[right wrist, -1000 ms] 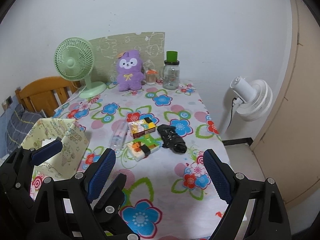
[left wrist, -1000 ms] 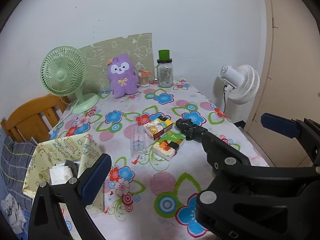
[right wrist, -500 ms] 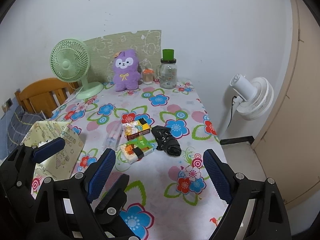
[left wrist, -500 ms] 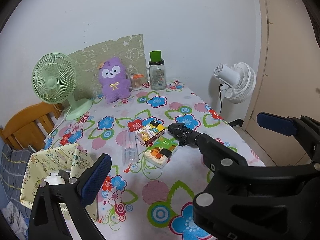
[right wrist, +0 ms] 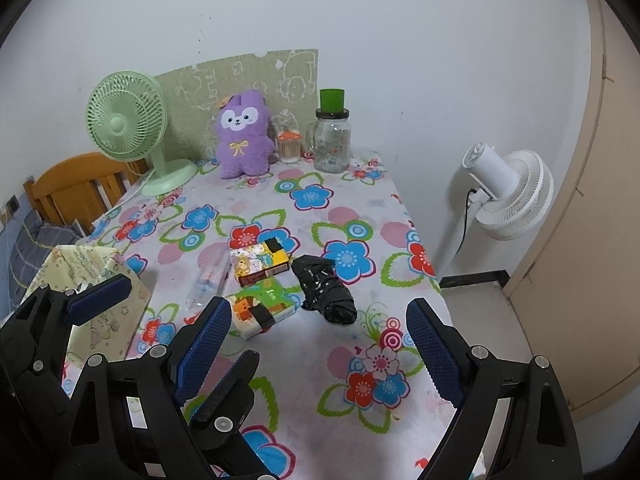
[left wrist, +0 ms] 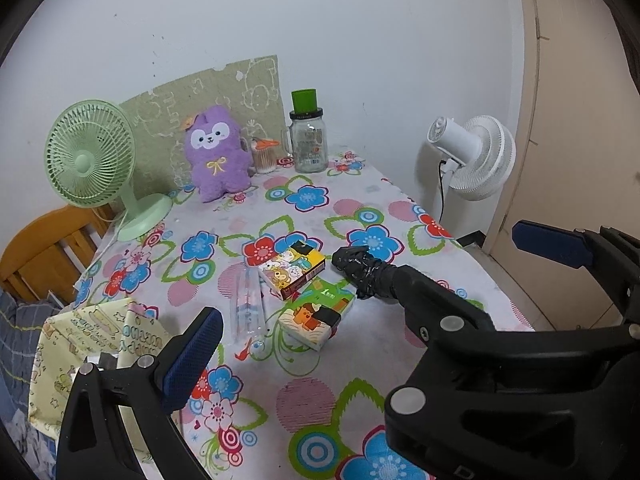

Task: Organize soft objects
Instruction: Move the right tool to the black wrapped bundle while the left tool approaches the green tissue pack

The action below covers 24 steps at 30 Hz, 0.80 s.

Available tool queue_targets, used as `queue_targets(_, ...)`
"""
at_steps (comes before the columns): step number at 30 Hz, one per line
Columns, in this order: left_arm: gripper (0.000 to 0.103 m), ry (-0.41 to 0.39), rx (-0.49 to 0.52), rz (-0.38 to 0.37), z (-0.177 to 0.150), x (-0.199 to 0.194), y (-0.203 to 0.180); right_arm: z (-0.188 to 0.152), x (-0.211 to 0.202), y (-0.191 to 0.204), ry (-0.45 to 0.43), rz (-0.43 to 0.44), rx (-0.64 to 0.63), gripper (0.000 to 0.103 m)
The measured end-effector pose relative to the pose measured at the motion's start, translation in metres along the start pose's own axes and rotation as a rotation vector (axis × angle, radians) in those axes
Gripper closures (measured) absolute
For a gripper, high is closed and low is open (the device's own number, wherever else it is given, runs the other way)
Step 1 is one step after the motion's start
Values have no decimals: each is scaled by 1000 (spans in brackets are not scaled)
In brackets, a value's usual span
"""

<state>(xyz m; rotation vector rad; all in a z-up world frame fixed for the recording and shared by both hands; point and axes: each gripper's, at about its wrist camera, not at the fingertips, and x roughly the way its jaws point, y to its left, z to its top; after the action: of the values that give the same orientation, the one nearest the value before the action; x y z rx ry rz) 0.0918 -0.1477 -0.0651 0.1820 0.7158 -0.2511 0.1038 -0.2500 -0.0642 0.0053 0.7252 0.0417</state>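
- Purple plush toy (right wrist: pixel 241 136), yellow bow
- Mint-green desk fan (right wrist: pixel 127 120)
- White tablecloth (right wrist: pixel 320 360), blue, red, pink flowers
- Black wrapped bundle (right wrist: pixel 325 289)
- Green-capped glass jar (right wrist: pixel 332 136)
- Yellow cartoon-print box (right wrist: pixel 259 262)

Both cams sit at the near end of the counter (left wrist: pixel 360 352), tilted down and facing the far wall. The left wrist one looks from the left, with the right claw (left wrist: pixel 404 260) crossing its right side. The right wrist one looks from further right, with the left claw (right wrist: pixel 156 304) at its left edge. Both share the purple plush (left wrist: pixel 216 152), green fan (right wrist: pixel 128 124) and the boxes mid-counter.
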Motion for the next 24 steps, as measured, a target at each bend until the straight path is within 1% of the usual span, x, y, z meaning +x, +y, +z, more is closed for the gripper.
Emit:
queue_targets(20, 1, 77, 12, -6, 3, 60, 6, 5, 68, -5, 84, 7, -14, 12)
queue_targets(24, 1, 108, 9, -23, 2, 75, 9, 5, 83, -5, 102, 0, -18, 12)
